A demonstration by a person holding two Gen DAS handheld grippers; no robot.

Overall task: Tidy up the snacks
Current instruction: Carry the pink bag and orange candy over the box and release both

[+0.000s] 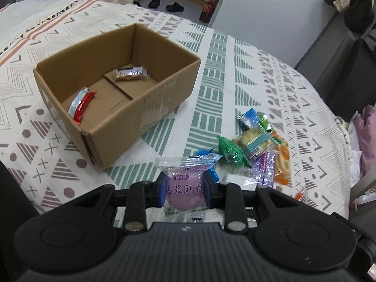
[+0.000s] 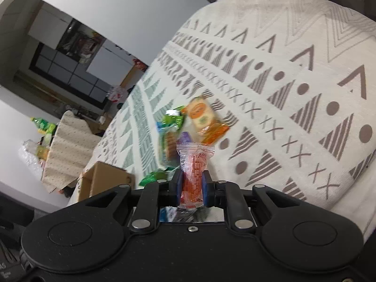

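My left gripper [image 1: 184, 191] is shut on a purple mochi packet [image 1: 184, 188] and holds it above the patterned tablecloth, just right of the open cardboard box [image 1: 164, 89]. The box holds a red packet [image 1: 81, 105] and a brown biscuit packet [image 1: 130, 72]. A pile of loose snacks [image 1: 256, 149] lies to the right of the box. My right gripper [image 2: 192, 188] is shut on a red-orange snack packet [image 2: 193, 166], held over the cloth near the pile [image 2: 188, 122]. A corner of the box [image 2: 105, 181] shows at its lower left.
The patterned tablecloth [image 1: 223, 70] covers a round table whose edge curves off at the right. Dark furniture [image 1: 347, 54] stands beyond it. Shoes [image 1: 174, 7] lie on the floor behind the table.
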